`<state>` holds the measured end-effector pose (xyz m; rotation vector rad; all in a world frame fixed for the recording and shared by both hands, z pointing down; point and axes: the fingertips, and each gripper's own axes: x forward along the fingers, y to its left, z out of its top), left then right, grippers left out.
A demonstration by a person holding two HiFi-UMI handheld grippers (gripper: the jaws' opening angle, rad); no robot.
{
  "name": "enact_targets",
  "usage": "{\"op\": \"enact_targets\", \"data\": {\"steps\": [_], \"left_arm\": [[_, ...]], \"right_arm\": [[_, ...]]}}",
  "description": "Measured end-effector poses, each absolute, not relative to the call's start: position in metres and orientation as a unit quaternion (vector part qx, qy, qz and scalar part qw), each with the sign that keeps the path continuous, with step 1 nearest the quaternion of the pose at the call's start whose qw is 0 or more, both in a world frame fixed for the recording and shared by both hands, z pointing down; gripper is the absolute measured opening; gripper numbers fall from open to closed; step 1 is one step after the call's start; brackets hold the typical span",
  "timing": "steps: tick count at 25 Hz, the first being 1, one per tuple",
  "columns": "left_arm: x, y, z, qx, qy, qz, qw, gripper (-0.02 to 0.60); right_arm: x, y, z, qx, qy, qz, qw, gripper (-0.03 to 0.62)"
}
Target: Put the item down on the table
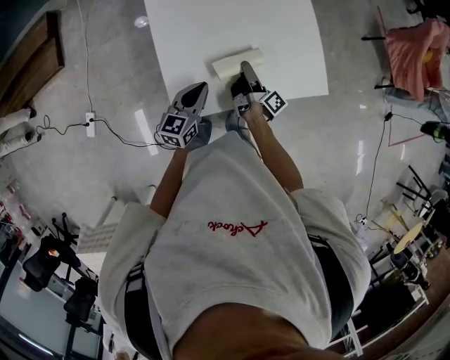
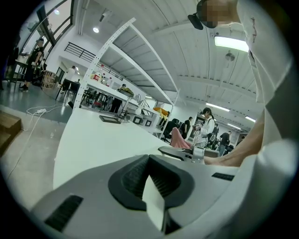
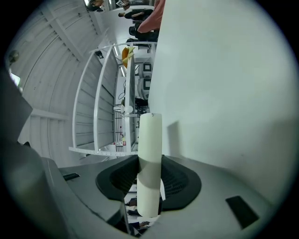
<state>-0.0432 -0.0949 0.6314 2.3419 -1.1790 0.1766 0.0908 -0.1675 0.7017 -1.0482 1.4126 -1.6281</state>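
A cream paper roll [image 1: 238, 65] lies crosswise in my right gripper [image 1: 246, 72], low over the white table [image 1: 211, 28] near its front edge. The right gripper view shows the roll [image 3: 150, 149] clamped between the dark pads, sticking out on both sides, with the table [image 3: 224, 70] close beside it. My right gripper [image 3: 149, 184] is shut on the roll. My left gripper [image 1: 195, 93] hangs at the table's front edge, left of the roll. Its jaws meet at the tip and hold nothing. In the left gripper view the tabletop [image 2: 93, 140] stretches ahead.
A small round object [image 1: 141, 22] sits on the table's far left. On the floor lie a power strip [image 1: 90, 123] and cables. A pink cloth [image 1: 415, 46] hangs on a chair at the right. Stands crowd the lower left. People [image 2: 205, 123] stand far off.
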Motion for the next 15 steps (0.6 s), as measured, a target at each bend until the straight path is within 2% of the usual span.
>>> {"op": "enact_targets", "data": {"steps": [15], "left_arm": [[-0.048,-0.098,0.628,0.864,-0.433,0.060,0.251,0.008]], "right_arm": [[0.083,-0.227,0.719,-0.486,0.493,-0.637,0.338,0.144]]}}
